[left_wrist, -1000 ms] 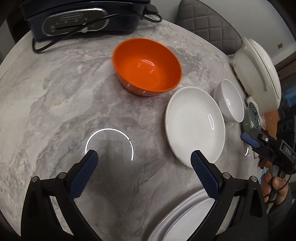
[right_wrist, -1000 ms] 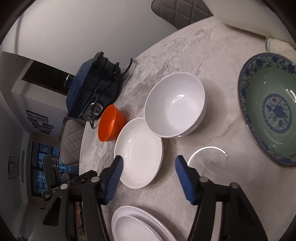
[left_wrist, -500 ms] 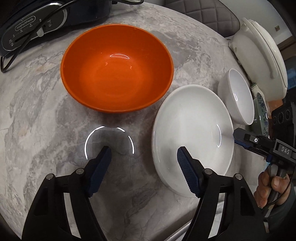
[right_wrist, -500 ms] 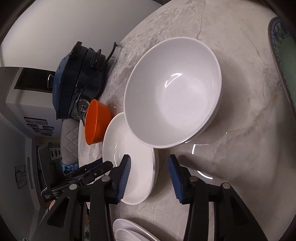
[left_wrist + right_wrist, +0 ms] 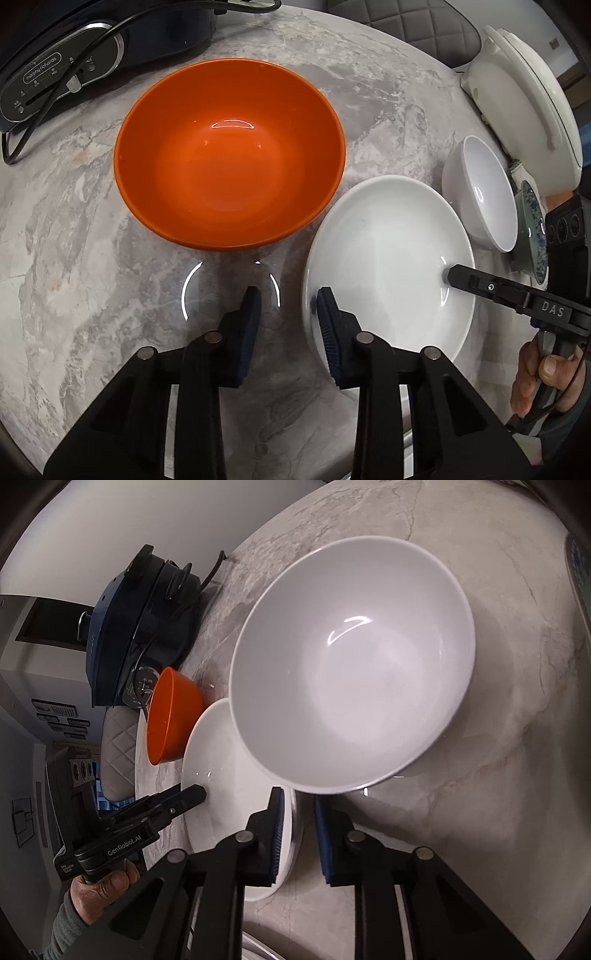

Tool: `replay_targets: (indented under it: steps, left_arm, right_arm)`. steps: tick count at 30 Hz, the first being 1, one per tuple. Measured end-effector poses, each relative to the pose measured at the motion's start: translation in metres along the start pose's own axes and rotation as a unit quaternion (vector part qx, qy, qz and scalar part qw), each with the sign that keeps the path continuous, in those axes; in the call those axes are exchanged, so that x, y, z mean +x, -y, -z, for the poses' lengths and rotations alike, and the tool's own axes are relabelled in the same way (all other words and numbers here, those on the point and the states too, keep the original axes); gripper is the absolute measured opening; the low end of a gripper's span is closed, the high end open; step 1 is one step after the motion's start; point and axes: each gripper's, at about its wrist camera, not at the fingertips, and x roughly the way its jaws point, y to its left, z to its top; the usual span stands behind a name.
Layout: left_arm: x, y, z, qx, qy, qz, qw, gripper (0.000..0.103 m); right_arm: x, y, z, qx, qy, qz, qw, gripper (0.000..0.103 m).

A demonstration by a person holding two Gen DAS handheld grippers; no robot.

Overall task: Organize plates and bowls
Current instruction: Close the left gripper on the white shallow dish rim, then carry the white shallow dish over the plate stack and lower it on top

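Note:
A shallow white plate (image 5: 384,258) lies on the marble table between an orange bowl (image 5: 229,155) and a white bowl (image 5: 480,192). My left gripper (image 5: 288,314) straddles the plate's near-left rim, jaws narrowed with a gap left. My right gripper (image 5: 297,834) straddles the plate's (image 5: 225,775) opposite rim, below the white bowl (image 5: 351,668); its jaws are close around the edge. Its finger also shows over the plate in the left wrist view (image 5: 480,284). The orange bowl (image 5: 170,716) sits beyond.
A dark blue appliance (image 5: 74,55) with a cord stands at the back left. A white rice cooker (image 5: 524,110) stands at the back right. A blue-patterned bowl (image 5: 533,232) lies beside the white bowl. Stacked white plates (image 5: 255,949) lie at the near edge.
Both grippers moved in onto the white plate's opposite rims and narrowed their jaws from wide open. The plate still lies on the table.

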Motion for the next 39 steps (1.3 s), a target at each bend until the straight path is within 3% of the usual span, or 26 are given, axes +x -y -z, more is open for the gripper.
replay_targets:
  steps: [6, 23, 32, 39]
  left_arm:
    - [0.006, 0.012, -0.001, 0.013, -0.008, 0.010, 0.9998, 0.014]
    - [-0.003, 0.016, 0.014, 0.010, -0.010, 0.011, 0.9998, 0.012]
    - [-0.049, 0.021, 0.024, 0.008, 0.020, 0.014, 0.9997, 0.012]
    - [-0.107, 0.025, 0.047, 0.013, 0.048, 0.019, 0.9986, 0.012]
  right_arm:
    - [0.003, -0.005, 0.001, -0.017, -0.003, 0.012, 1.000, 0.009]
    - [0.001, -0.018, 0.004, -0.038, -0.010, 0.045, 0.998, 0.009]
    - [-0.024, -0.042, 0.006, -0.051, 0.002, 0.033, 0.998, 0.009]
    - [-0.057, -0.075, 0.016, -0.072, 0.017, 0.018, 0.997, 0.009]
